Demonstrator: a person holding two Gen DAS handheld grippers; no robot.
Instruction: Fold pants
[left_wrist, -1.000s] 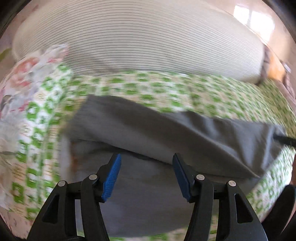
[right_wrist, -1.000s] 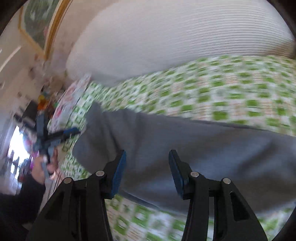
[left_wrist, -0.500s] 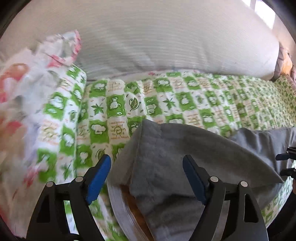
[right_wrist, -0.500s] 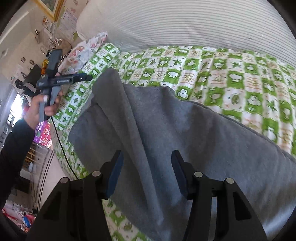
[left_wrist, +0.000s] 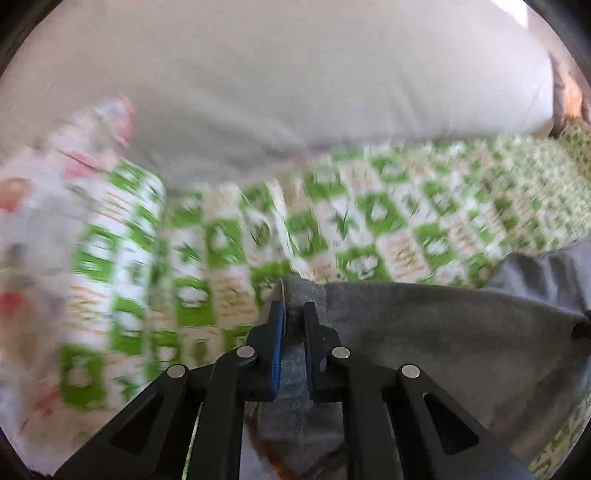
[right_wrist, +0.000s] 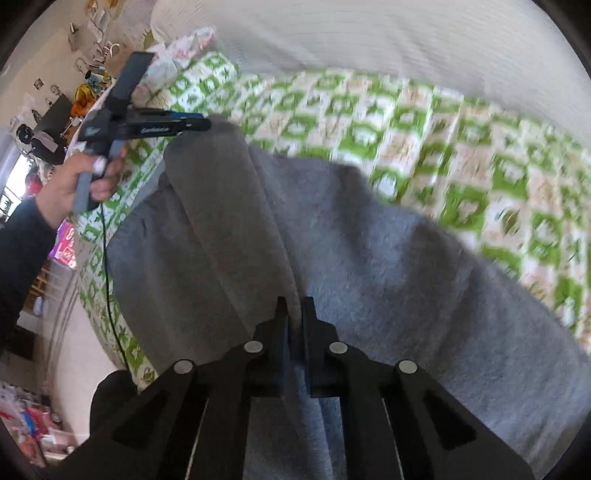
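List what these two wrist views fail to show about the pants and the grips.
- Gray pants: the whole outline; cut off by the bottom and right edges in both views.
- Left tool: how much cloth it pinches; its fingers cover the edge.
- Right tool: which layers it grips; the fingers hide the fold.
- Green patterned sheet: its print, smeared by motion blur in the left wrist view.
- Brown patch: unidentifiable, behind the tool.

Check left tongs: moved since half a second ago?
Yes. The left tongs went from open to shut on the grey pants, at the corner nearest the floral pillow.
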